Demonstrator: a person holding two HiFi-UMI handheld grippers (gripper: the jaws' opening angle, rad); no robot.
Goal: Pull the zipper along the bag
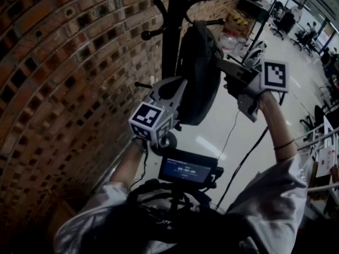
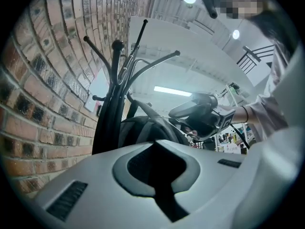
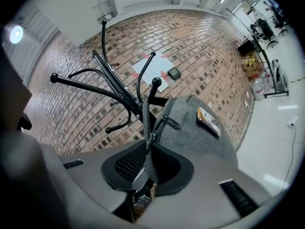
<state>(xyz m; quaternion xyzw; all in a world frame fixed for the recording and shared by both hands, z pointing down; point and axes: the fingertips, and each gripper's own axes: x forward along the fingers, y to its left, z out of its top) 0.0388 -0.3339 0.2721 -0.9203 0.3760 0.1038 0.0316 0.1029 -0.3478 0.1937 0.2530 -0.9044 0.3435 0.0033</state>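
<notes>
Right tongs [image 3: 148, 168] are clamped on the zipper pull [image 3: 151, 149] of the grey bag [image 3: 202, 137] hanging from the coat stand [image 3: 119, 94], my left tongs [image 2: 155, 163] closed empty near it, so I judge the pull is just beginning and next needs a steady draw along the track.

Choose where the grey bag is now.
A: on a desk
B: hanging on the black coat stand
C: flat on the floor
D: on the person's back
B: the grey bag hangs from the black coat stand, in front of the brick wall.
</notes>
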